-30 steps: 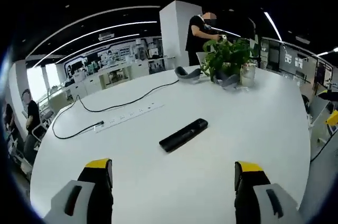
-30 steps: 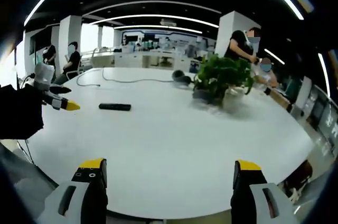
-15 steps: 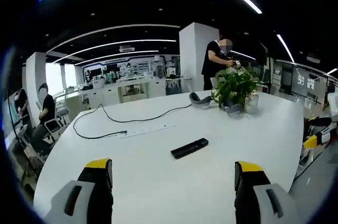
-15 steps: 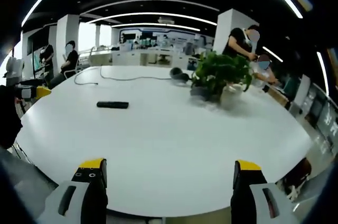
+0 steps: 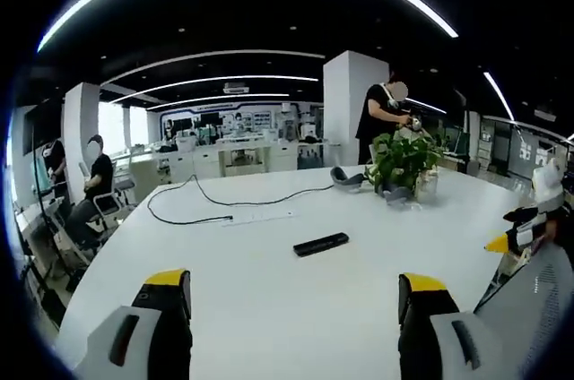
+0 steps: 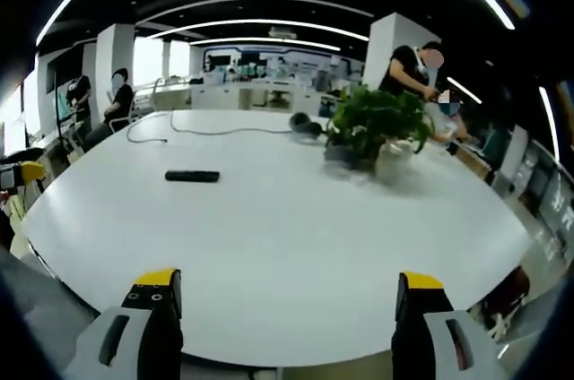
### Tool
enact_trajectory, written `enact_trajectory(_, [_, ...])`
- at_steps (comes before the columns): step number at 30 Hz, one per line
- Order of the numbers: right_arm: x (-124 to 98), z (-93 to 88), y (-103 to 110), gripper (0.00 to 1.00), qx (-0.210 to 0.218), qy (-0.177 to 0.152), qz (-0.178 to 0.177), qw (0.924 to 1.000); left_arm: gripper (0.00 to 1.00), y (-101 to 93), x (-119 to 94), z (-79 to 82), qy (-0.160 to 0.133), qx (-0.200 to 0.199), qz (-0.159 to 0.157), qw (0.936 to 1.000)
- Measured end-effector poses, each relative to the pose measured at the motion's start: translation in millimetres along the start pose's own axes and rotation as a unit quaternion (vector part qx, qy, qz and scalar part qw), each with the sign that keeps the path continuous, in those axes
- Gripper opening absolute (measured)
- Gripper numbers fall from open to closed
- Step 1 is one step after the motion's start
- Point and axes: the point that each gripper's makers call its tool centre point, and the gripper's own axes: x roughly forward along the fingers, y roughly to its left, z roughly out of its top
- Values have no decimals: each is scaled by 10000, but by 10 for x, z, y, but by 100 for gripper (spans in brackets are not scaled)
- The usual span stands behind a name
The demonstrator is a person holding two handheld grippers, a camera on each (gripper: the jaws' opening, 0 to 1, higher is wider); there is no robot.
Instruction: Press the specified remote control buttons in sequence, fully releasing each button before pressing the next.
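Remote untouched, nothing pressed yet.
The remote control lies mid-table, well apart from the left gripper and right gripper, both with fingers apart and empty.

1 remote, 1 plant, 1 power strip, 1 table.

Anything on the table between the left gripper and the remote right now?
No. In the left gripper view, only bare white table lies between the left gripper and the remote.
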Motion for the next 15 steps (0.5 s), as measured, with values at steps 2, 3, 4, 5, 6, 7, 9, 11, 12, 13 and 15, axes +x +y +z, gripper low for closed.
enact_trajectory(2, [1, -2, 0, 97, -13, 6, 4, 10000, 100, -20, -61, -47, -14, -31, 23, 10000])
enact_trajectory(3, [1, -3, 0, 97, -20, 9, 6, 10000, 100, -27, -96, -84, -28, -34, 58, 10000])
enact_trajectory(4, [3, -3, 3, 97, -31, 15, 12, 10000, 100, -29, -107, -112, -11, -54, 77, 10000])
enact_trajectory(5, [3, -6, 4, 97, -39, 23, 15, 10000, 100, -37, -127, -173, 75, -142, 106, 9998])
enact_trajectory(6, [4, -8, 5, 97, -43, 32, 17, 10000, 100, -47, -138, -200, 73, -210, 117, 9997])
enact_trajectory(7, [2, -8, 8, 97, -49, 31, 28, 10000, 100, -58, -146, -220, 47, -267, 126, 9996])
enact_trajectory(9, [0, 4, 17, 97, -60, 4, 48, 10000, 100, -96, -152, -263, 40, -323, 128, 9994])
enact_trajectory(11, [0, 6, 26, 97, -83, 10, 62, 9999, 100, -131, -137, -295, 84, -209, 147, 9996])
enact_trajectory(12, [2, 3, 29, 97, -91, 24, 72, 9999, 100, -107, -132, -297, 126, 91, 212, 9997])
enact_trajectory(13, [3, -2, 33, 97, -97, 42, 81, 9999, 100, -84, -122, -303, 130, 163, 253, 9995])
enact_trajectory(15, [5, -1, 34, 96, -105, 45, 86, 9999, 100, -61, -104, -319, 80, 164, 287, 9994])
